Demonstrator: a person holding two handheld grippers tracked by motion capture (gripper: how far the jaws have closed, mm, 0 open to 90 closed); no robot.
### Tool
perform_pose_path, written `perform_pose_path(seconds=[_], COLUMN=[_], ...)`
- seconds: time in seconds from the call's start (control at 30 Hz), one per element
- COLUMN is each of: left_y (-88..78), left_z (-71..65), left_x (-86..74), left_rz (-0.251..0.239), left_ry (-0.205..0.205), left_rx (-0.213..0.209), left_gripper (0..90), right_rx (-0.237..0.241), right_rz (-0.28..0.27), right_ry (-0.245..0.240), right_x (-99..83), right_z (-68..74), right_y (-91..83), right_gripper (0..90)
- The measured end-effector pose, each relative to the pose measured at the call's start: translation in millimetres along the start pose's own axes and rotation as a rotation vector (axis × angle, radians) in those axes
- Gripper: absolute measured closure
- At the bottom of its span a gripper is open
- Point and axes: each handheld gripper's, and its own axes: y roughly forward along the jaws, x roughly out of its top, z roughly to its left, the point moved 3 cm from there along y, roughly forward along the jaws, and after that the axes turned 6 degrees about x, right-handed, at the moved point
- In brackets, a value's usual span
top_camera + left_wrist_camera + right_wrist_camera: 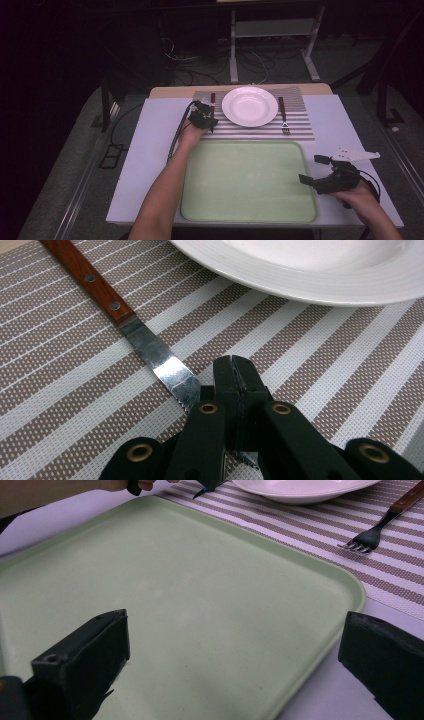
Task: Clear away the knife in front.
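Observation:
A knife (pixel 212 100) with a brown wooden handle lies on the striped placemat (pixel 300 131), left of a white plate (pixel 249 106). My left gripper (pixel 204 119) rests low over the knife's blade end with its jaws closed together. In the left gripper view the steel blade (pixel 160 357) runs under the left gripper (pixel 235 371) and shows again beneath the fingers; I cannot tell whether it is pinched. A fork (pixel 283 116) lies right of the plate. My right gripper (pixel 311 169) stands open at the right edge of a bare green tray (pixel 240 200), nothing between the jaws.
The tray (pixel 200 605) takes up the near half of the white table (pixel 155 150), just below the placemat (pixel 400 575). The fork (pixel 372 535) and plate (pixel 300 490) lie beyond its far corner. A white marker plate (pixel 357 154) rides on the right gripper (pixel 235 645). Cables trail off the table's left side.

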Motion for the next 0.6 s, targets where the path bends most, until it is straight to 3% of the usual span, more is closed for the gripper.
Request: perform_pose_path(seconds=[0.6], left_y=[-8.1], left_z=[15.4], left_x=[-5.8], left_rz=[0.034], left_ry=[-0.01], left_rx=[0.031], left_gripper=[89.6], right_rx=[-0.001], right_rz=[0.0], right_ry=[0.002], right_x=[-0.1], right_z=[0.1], right_y=[-1.0], right_gripper=[0.3])
